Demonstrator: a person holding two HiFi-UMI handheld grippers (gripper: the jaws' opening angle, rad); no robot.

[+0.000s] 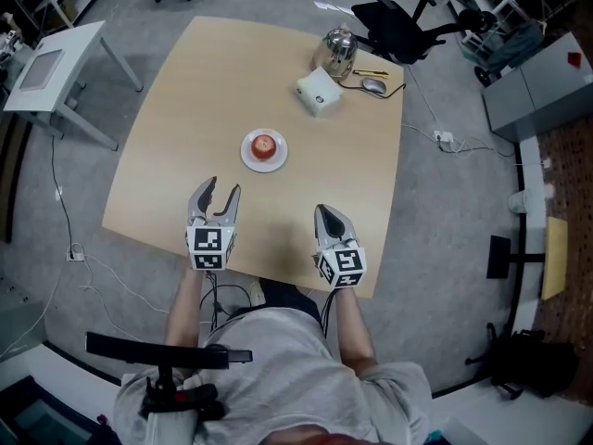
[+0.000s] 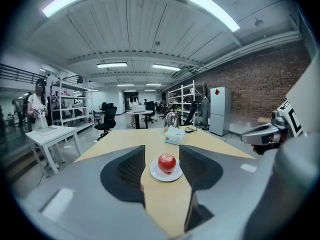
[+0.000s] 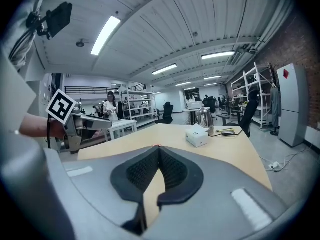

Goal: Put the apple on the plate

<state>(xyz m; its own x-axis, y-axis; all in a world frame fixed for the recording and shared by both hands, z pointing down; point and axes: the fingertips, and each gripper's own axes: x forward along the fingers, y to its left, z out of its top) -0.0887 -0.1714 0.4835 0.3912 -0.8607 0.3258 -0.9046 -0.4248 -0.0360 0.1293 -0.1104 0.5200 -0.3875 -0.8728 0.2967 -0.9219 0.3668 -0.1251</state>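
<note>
A red apple (image 1: 264, 145) sits on a small white plate (image 1: 250, 158) in the middle of the light wooden table (image 1: 185, 109). My left gripper (image 1: 223, 186) hovers near the table's front edge, short of the plate, open with nothing between its jaws. In the left gripper view the apple (image 2: 167, 162) and plate (image 2: 157, 174) lie straight ahead beyond the left gripper (image 2: 162, 148). My right gripper (image 1: 320, 209) is held to the right of the left one, shut and empty. In the right gripper view the right gripper (image 3: 159, 147) has its tips meeting.
At the table's far right stand a metal kettle (image 1: 339, 52), a white box (image 1: 318, 93) and a computer mouse (image 1: 373, 85) with its cable. A black office chair (image 1: 398, 26) stands behind that corner. A white side table (image 1: 56, 72) is off to the left.
</note>
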